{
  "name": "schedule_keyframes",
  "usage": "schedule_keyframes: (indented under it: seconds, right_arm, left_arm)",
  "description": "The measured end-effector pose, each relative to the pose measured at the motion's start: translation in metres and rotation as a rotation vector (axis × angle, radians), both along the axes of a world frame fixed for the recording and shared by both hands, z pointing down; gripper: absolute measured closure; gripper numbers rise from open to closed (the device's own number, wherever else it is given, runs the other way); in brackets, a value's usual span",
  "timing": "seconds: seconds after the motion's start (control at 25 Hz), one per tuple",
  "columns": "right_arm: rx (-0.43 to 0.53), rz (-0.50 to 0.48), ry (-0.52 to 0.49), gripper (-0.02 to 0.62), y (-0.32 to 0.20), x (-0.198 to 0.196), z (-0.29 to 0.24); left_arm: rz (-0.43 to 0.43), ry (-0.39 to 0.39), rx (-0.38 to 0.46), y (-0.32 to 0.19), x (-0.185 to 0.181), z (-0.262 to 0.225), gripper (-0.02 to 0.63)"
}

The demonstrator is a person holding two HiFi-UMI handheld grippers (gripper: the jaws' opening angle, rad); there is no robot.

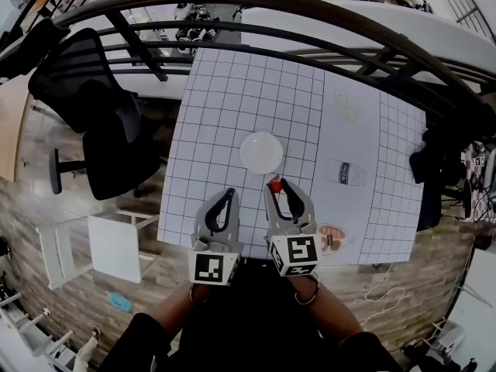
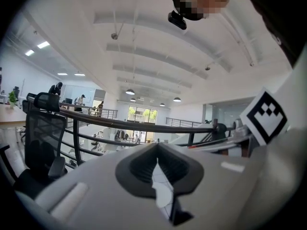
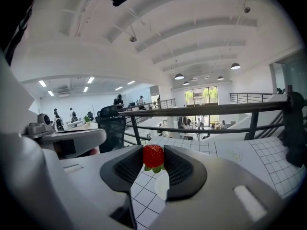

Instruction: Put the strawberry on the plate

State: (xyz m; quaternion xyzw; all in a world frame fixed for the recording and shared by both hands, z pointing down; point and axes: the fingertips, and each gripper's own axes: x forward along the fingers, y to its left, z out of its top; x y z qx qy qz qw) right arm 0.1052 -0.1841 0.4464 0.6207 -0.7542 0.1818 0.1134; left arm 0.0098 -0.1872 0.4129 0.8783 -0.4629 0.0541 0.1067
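Observation:
A red strawberry (image 3: 153, 156) with green leaves sits pinched between the tips of my right gripper (image 3: 153, 158), held above the table. In the head view the same strawberry (image 1: 274, 184) shows at the right gripper (image 1: 276, 186), just short of the white round plate (image 1: 261, 153), which is bare. That plate (image 3: 163, 185) shows below the berry in the right gripper view. My left gripper (image 1: 230, 194) hovers beside the right one, its jaws together with nothing in them; its tips (image 2: 156, 146) meet in the left gripper view.
The table (image 1: 225, 115) carries a white gridded sheet. On a plain strip at the right lie printed pictures: a pale green item (image 1: 346, 105), a can (image 1: 346, 172) and a food picture (image 1: 332, 239). A black railing (image 1: 256, 33) runs behind; an office chair (image 1: 101, 122) stands left.

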Motion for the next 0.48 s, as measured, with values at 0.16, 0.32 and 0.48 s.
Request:
schedule_keyframes:
  seconds: [0.16, 0.32, 0.48]
  right_arm:
    - [-0.029, -0.006, 0.003, 0.463, -0.021, 0.002, 0.019]
    - [-0.053, -0.035, 0.003, 0.463, -0.037, -0.001, 0.04]
    - [-0.057, -0.059, -0.008, 0.463, -0.053, -0.002, 0.05]
  left_arm:
    - [0.025, -0.017, -0.03, -0.01, 0.012, 0.014, 0.595]
    - [0.027, -0.018, -0.034, -0.017, 0.019, 0.022, 0.595]
    - [0.028, -0.035, -0.048, -0.024, 0.024, 0.034, 0.595]
